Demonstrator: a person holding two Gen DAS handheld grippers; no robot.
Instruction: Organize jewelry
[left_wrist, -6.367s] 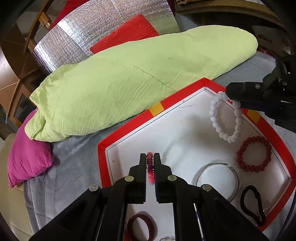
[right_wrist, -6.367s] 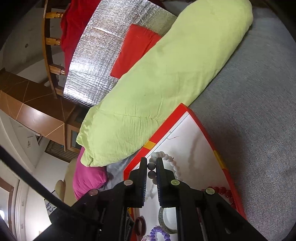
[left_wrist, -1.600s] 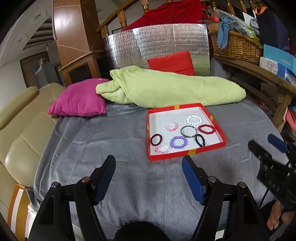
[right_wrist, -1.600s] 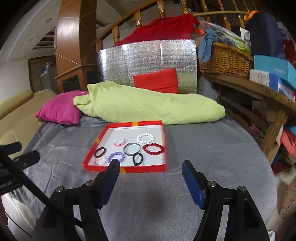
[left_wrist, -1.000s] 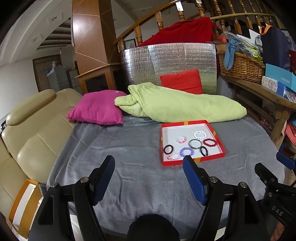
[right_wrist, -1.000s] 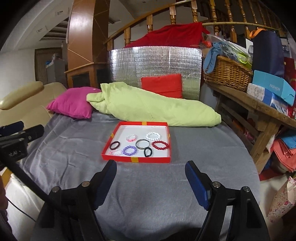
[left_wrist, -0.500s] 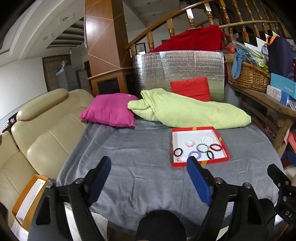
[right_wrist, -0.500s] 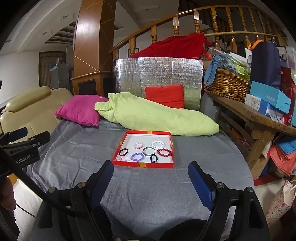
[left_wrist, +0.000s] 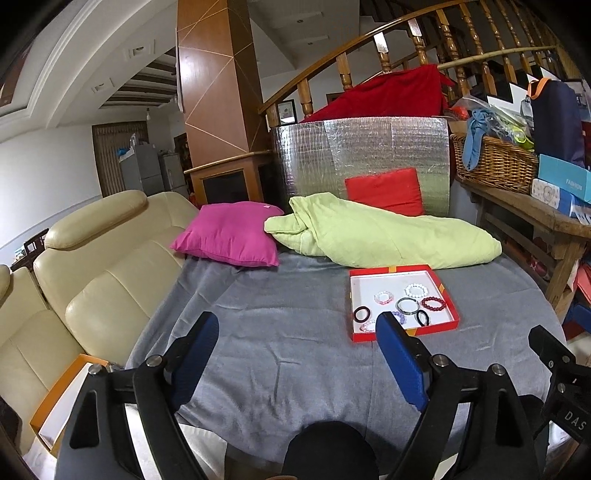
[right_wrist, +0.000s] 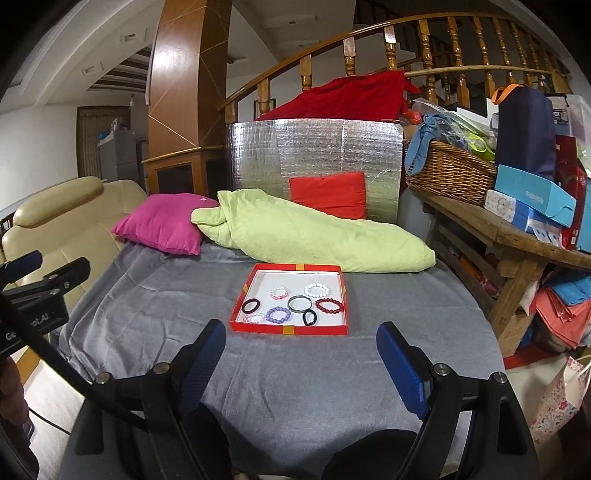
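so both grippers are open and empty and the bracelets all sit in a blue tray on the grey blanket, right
Not quite: the tray is red, not blue, as the right wrist view shows. The rest holds: the left gripper and right gripper are open and empty, and the bracelets sit in it on the grey blanket.

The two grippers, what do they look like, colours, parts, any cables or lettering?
Both are alike: the left gripper and right gripper each have black angular arms with silver bolt heads, ending in flat dark blue pads. A black cable runs from the left unit, whose body carries partly hidden white lettering. The right unit's side shows white letters "DAS".
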